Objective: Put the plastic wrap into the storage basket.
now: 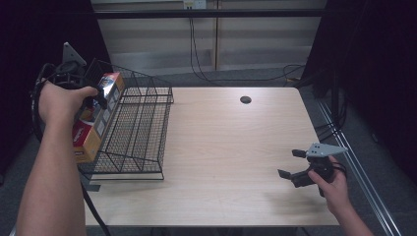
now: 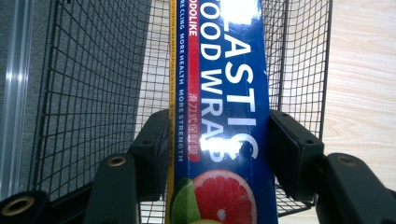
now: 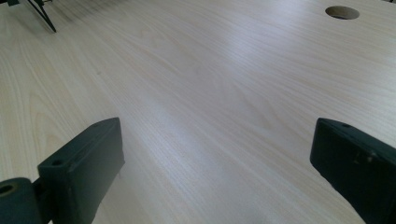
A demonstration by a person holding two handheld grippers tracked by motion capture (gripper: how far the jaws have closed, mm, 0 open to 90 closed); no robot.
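The table (image 1: 231, 147) carries a wire rack (image 1: 140, 128) at its left edge. The left tool (image 1: 96, 96) grips a box of plastic wrap (image 1: 96, 123) over the rack's left side; it should probably go down level, clear of the wires. The left gripper view shows the label (image 2: 229, 93). The right tool (image 1: 295, 164) rests open, empty.

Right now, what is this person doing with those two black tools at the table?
The person's left gripper has its jaws clamped on a long blue and orange plastic wrap box, holding it over the black wire mesh rack at the left edge of the pale wooden table. The right gripper hangs just over the table, jaws open, holding nothing.
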